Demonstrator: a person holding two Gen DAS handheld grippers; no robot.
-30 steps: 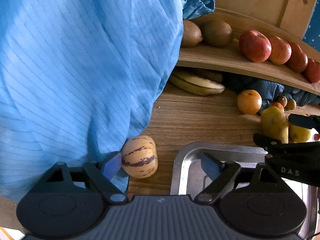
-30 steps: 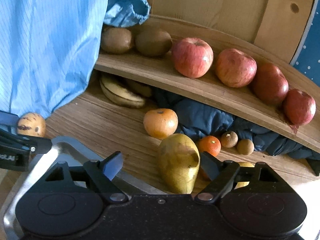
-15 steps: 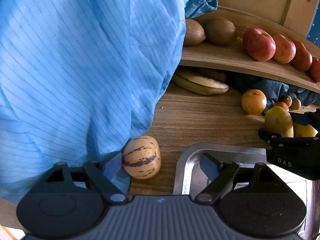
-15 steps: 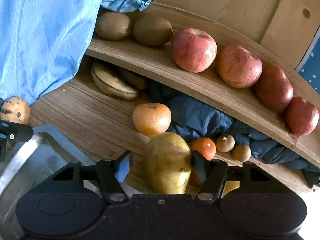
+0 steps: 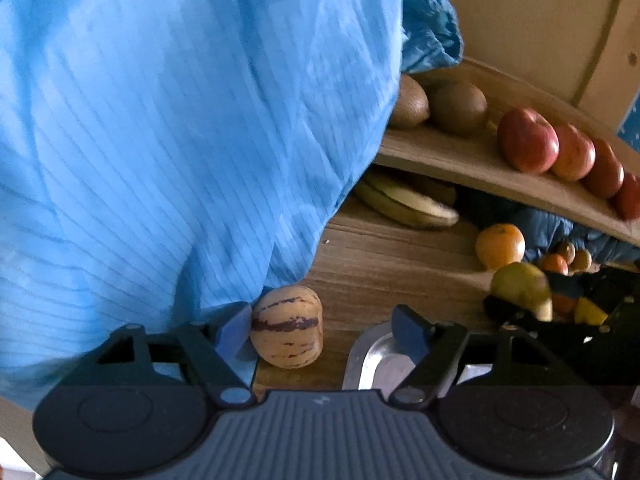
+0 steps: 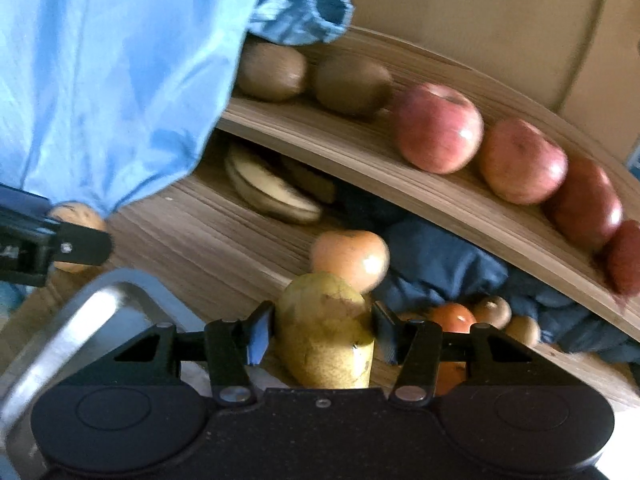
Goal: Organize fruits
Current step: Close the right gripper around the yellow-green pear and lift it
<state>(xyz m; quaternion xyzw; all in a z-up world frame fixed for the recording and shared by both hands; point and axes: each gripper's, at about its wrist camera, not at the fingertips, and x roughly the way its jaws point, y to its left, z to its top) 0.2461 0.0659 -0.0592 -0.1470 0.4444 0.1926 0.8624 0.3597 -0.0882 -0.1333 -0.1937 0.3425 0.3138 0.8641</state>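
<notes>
Right claw is clamped on a yellow-green pear, its pads pressing both sides, just above the table beside the steel tray. Left claw hangs open and empty, a striped melon just beside its left finger. Behind them, apples and kiwis line the curved wooden shelf, with bananas underneath.

Two low, close wrist views facing the fruit shelf, sharing tray and orange
</notes>
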